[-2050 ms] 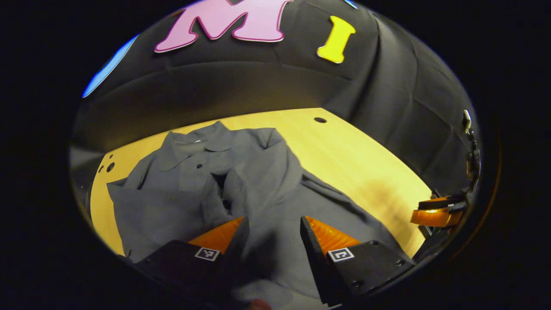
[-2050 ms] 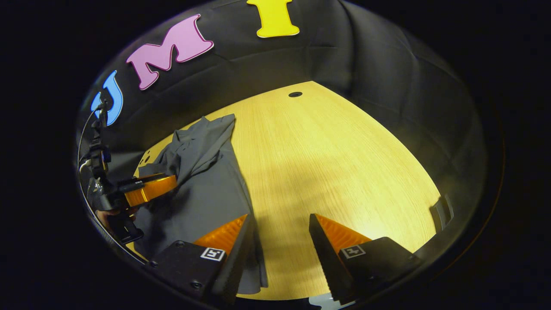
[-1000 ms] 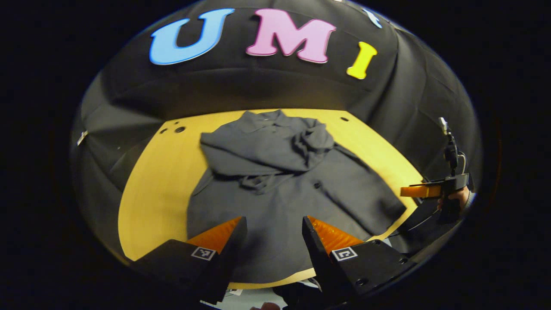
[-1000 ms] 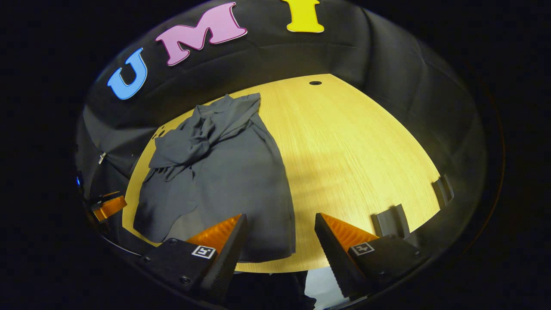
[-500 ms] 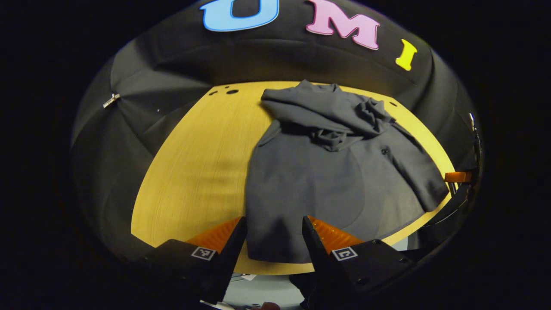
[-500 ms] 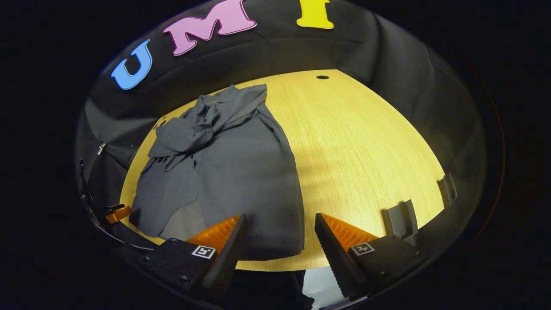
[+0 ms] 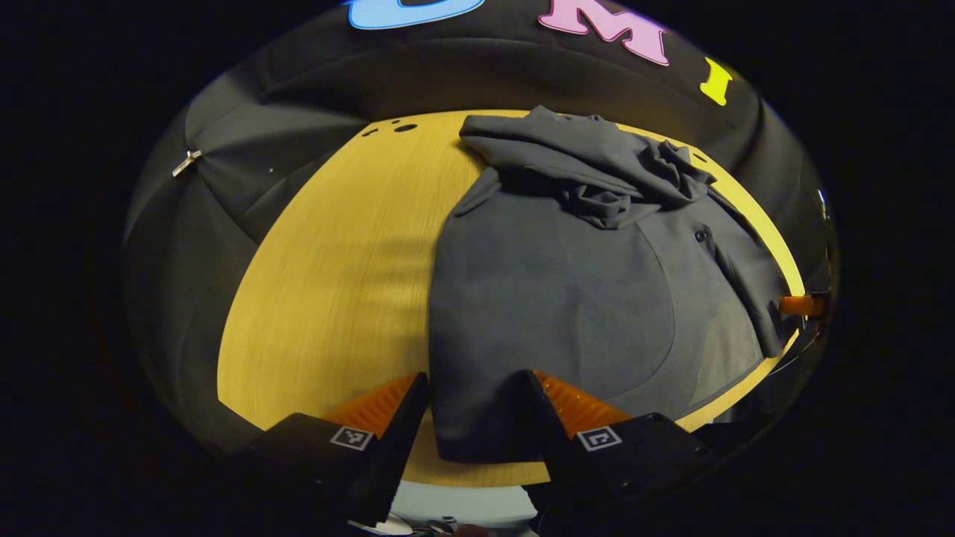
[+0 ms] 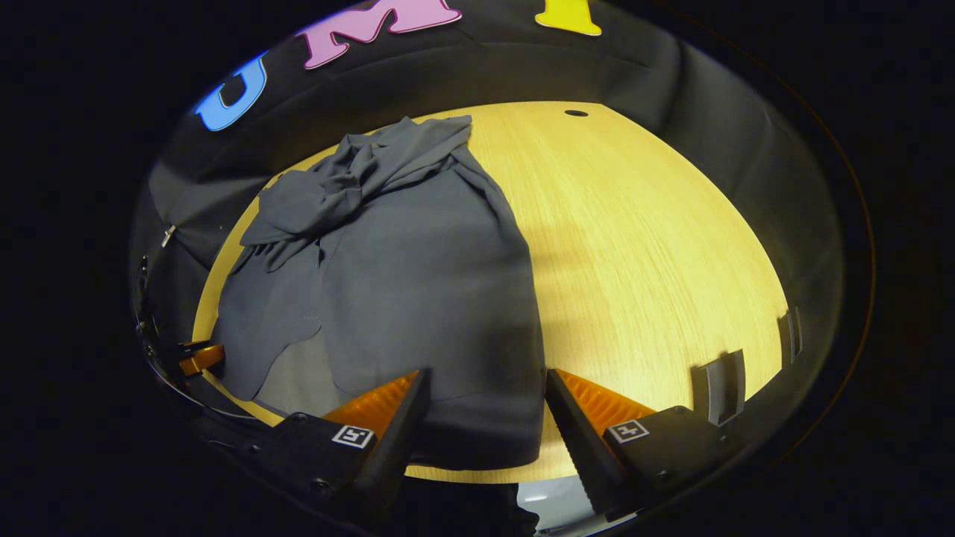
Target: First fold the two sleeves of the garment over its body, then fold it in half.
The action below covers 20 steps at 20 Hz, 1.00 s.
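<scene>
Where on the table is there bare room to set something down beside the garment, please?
Bare table lies between the grey garment and the booth wall in the right gripper view, and the left gripper view shows another bare strip on the garment's other side. The bunched sleeves at the collar end are crowded.

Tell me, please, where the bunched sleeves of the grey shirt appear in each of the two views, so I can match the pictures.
Left gripper view: the bunched sleeves lie upper centre-right, at the far collar end of the grey shirt.
Right gripper view: the bunched sleeves lie upper left, again at the shirt's far end.
Shared landmark: the near hem, just ahead of each gripper's open fingers on the yellow table.
</scene>
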{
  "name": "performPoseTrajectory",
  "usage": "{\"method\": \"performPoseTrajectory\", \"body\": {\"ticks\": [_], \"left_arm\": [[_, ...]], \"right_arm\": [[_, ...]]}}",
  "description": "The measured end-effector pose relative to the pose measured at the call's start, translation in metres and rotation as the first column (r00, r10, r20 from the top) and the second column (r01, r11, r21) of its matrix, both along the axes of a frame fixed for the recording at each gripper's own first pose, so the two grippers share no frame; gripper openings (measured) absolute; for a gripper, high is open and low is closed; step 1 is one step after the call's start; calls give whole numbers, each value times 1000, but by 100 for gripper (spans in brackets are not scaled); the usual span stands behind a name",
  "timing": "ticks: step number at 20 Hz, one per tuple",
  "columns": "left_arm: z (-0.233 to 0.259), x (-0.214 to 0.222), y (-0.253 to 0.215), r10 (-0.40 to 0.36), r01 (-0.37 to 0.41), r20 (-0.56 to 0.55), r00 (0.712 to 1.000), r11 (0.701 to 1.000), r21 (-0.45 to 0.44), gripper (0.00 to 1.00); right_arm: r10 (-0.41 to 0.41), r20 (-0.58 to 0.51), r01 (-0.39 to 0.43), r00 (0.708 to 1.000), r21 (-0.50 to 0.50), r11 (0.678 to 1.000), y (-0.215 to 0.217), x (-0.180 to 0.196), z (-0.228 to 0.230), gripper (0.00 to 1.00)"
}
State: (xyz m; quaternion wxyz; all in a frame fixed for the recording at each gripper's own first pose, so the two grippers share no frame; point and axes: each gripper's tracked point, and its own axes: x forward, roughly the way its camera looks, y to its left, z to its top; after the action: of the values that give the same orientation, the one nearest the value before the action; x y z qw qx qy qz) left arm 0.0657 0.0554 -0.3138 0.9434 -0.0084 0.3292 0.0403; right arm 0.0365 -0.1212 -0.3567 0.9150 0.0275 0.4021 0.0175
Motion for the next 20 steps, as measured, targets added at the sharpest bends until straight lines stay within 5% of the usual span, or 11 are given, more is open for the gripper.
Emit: {"method": "performPoseTrajectory", "body": {"ticks": [4, 8, 10, 12, 13, 20], "left_arm": [[-1, -1, -1, 17, -17, 8, 1000, 1000, -2, 88], [-1, 6, -12, -23, 23, -17, 1000, 1000, -2, 75], [3, 14, -27, -114, 115, -13, 993, 993, 14, 43], [6, 26, -30, -109, 109, 2, 994, 994, 6, 10], [7, 27, -29, -94, 94, -7, 996, 996, -6, 7], [33, 16, -28, -28, 29, 6, 1000, 992, -126, 6]], "right_arm": [[8, -14, -10, 1000, -82, 997, -5, 9, -3, 95], [13, -42, -18, 999, -127, 992, 1, 9, -5, 89], [26, -64, -32, 998, -97, 995, 7, 17, -7, 73], [-11, -80, 9, 997, -26, 1000, 14, 19, -6, 18], [-17, -77, 18, 997, 11, 1000, 17, 20, -3, 7], [-69, -21, 72, 997, 166, 983, 21, 11, 32, 5]]}}
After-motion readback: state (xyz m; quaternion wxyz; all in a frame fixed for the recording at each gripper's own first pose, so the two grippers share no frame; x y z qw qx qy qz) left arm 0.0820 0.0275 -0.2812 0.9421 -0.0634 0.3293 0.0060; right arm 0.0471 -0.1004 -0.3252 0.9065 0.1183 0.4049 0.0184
